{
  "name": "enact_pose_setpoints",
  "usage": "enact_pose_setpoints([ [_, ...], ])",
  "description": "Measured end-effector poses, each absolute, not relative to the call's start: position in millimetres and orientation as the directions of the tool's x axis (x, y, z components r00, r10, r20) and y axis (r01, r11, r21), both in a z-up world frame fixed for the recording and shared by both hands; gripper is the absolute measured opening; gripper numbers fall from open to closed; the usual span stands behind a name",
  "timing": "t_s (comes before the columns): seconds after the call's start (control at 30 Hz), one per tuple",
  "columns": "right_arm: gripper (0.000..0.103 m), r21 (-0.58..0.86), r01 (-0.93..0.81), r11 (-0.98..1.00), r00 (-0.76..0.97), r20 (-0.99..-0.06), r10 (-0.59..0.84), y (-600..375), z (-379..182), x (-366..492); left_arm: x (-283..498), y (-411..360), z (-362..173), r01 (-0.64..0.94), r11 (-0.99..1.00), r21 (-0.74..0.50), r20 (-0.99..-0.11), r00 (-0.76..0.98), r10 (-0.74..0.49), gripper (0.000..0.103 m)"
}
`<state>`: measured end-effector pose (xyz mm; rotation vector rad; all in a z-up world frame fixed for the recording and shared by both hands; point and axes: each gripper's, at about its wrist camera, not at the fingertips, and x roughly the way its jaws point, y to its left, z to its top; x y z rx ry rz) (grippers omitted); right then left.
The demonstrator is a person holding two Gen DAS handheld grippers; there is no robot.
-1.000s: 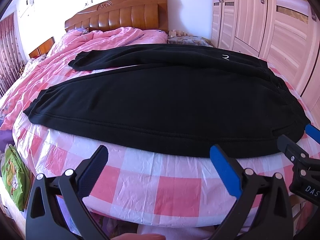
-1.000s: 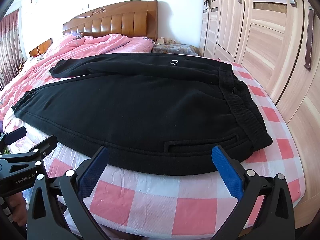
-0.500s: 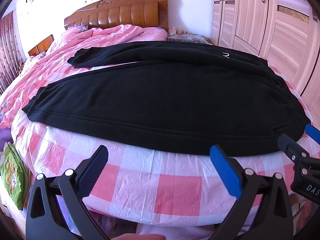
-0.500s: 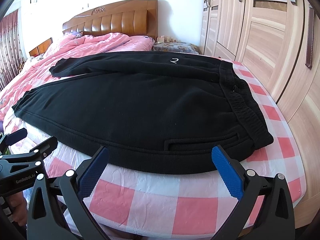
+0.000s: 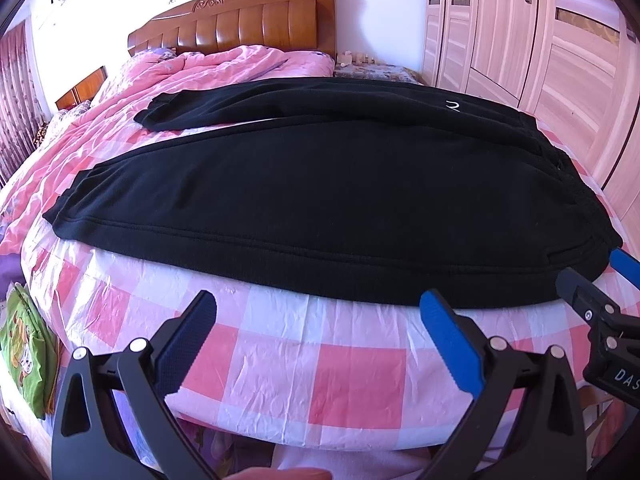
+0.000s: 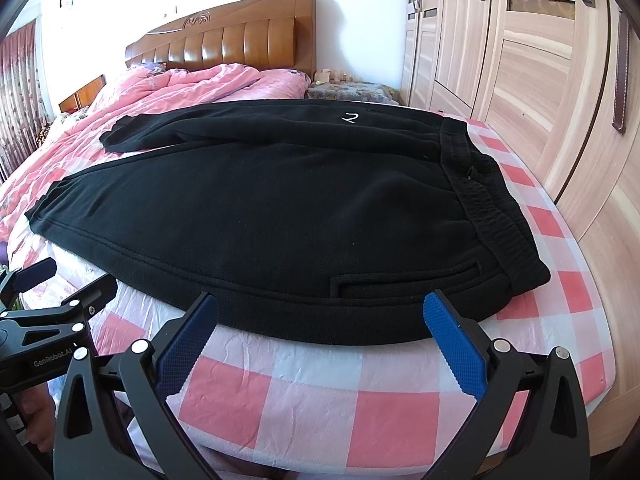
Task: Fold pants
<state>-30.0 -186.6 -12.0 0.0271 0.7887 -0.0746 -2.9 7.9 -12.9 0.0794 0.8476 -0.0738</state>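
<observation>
Black pants (image 5: 320, 192) (image 6: 280, 208) lie flat across the foot of the bed, waistband (image 6: 484, 208) to the right, both leg cuffs to the left. The far leg carries a small white mark (image 6: 349, 118). My left gripper (image 5: 318, 312) hovers open just short of the near side seam, above the checked sheet. My right gripper (image 6: 320, 314) is open too, its blue fingertips level with the near hem by the side pocket (image 6: 404, 278). Each gripper shows at the other view's edge: the right gripper (image 5: 592, 280), the left gripper (image 6: 68, 284).
A pink and white checked sheet (image 5: 320, 368) covers the bed, with a pink quilt (image 5: 192, 76) bunched near the wooden headboard (image 5: 240, 28). Wardrobe doors (image 6: 540, 60) stand close along the right. A green bag (image 5: 24, 344) lies on the floor at the left.
Both grippers have crept slightly forward towards the near edge of the pants. The pants lie as before, and both jaws stay wide.
</observation>
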Motion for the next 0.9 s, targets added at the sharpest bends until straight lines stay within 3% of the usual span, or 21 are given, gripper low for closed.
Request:
enact_pose_setpoints([
  [0.9,0.099,0.009,0.075,0.997,0.689,-0.723,-0.045,-186.5,-17.1,-28.9,-2.5,7.4,-19.7,0.098,0.994,0.039,-0.762,0.647,-0.034,0.102],
])
